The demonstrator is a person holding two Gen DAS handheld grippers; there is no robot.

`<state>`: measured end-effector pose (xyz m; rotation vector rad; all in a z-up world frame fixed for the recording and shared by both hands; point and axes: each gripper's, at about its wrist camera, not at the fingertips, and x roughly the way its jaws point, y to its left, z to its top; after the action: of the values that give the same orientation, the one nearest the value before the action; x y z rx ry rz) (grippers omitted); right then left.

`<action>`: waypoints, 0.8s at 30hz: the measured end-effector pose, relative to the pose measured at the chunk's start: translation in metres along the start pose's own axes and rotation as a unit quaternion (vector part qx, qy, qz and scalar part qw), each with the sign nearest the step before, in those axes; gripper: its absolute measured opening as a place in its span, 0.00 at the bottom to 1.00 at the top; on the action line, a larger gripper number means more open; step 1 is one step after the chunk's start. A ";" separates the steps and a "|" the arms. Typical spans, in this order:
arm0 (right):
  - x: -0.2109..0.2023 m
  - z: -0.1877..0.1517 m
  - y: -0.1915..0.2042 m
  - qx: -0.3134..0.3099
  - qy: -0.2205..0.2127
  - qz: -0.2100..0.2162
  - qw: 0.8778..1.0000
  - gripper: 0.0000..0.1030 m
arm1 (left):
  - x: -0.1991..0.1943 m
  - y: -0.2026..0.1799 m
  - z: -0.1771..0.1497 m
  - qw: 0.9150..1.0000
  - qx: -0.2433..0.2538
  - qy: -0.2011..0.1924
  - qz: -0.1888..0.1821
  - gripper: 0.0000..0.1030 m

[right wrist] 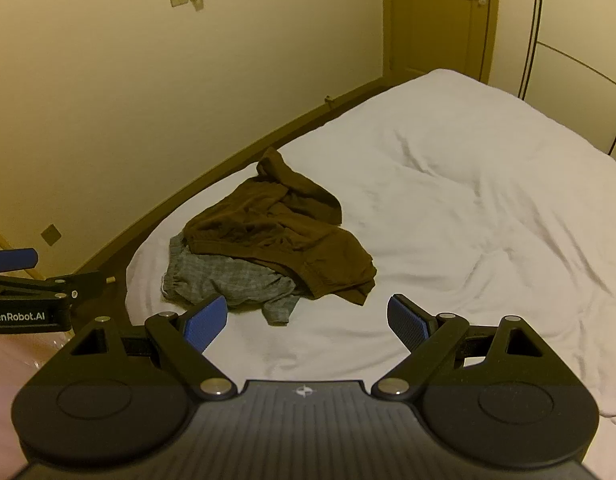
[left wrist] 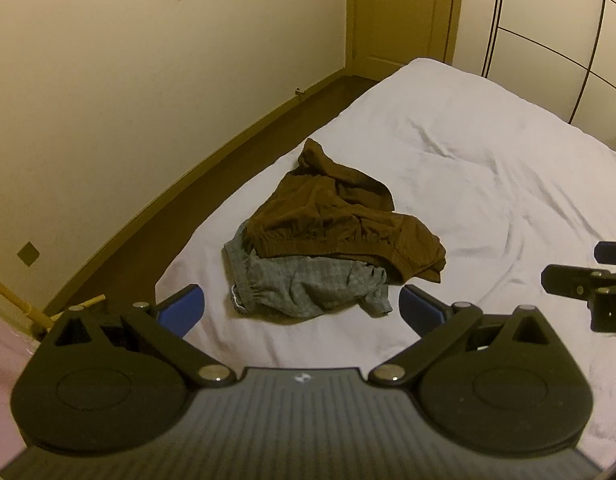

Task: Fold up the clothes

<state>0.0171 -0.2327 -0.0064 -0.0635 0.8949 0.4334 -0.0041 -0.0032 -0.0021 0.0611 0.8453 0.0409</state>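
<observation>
Near the left edge of the bed (left wrist: 488, 168), a crumpled pile lies on wrinkled white sheet; grey checked shorts (left wrist: 308, 284) with a gathered waistband sit nearest, brown shorts (left wrist: 340, 220) with a ribbed waistband heaped on top, their long axis running from the left edge away toward the far end; the left gripper (left wrist: 302, 310) hangs just before the pile, jaws spread, empty; the right gripper (right wrist: 306, 318) likewise, spread and empty.

left gripper (left wrist: 302, 308) black | fingers (left wrist: 184, 312) blue | silver screws | "GenRobot.AI" marking, slightly blurred
</observation>
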 end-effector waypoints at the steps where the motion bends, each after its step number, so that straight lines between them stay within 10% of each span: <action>1: 0.000 -0.001 0.000 0.000 -0.001 0.000 1.000 0.87 | 0.000 -0.001 -0.001 1.000 0.001 -0.002 0.000 0.99; 24: 0.001 -0.012 0.009 0.000 -0.004 -0.010 1.000 0.87 | 0.003 0.008 -0.003 1.000 -0.005 0.007 -0.014 0.99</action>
<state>0.0051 -0.2274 -0.0132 -0.0717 0.8861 0.4145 -0.0044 0.0049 -0.0064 0.0393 0.8607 0.0200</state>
